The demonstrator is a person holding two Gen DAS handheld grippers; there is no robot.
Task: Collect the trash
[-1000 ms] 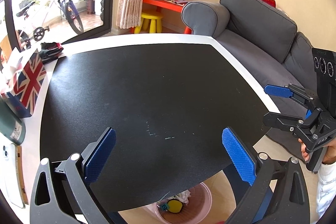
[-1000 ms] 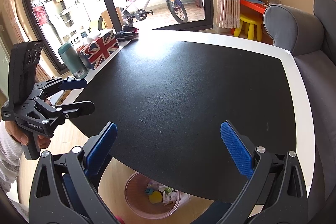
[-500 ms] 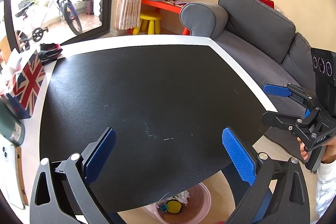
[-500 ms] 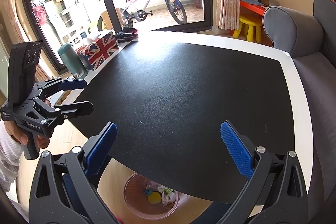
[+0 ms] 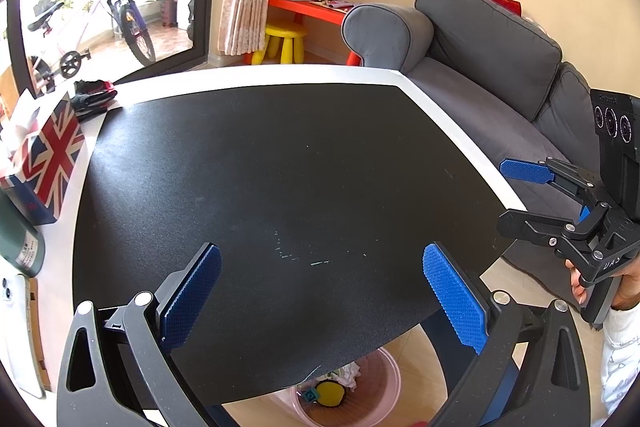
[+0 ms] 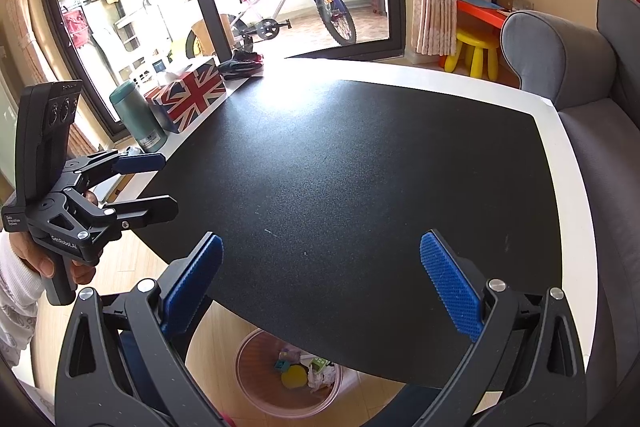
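Observation:
A pink bin (image 6: 256, 393) stands on the floor under the table's near edge, holding crumpled paper, a yellow round thing (image 6: 294, 375) and small blocks; it also shows in the left wrist view (image 5: 384, 379). My left gripper (image 5: 322, 291) is open and empty above the black mat (image 5: 280, 167). My right gripper (image 6: 320, 283) is open and empty above the same mat (image 6: 360, 155). Each gripper shows in the other's view, the right one (image 5: 516, 195) and the left one (image 6: 154, 183), both with jaws apart.
A Union Jack tissue box (image 5: 48, 155), a green bottle (image 6: 138, 121), a white phone (image 5: 16, 327) and dark gloves (image 6: 242, 65) sit along the table's left side. A grey sofa (image 5: 480, 59) runs along the right. A yellow stool (image 5: 284, 41) stands beyond.
Both grippers have drifted slightly; the view has shifted a little. Both stay open and empty.

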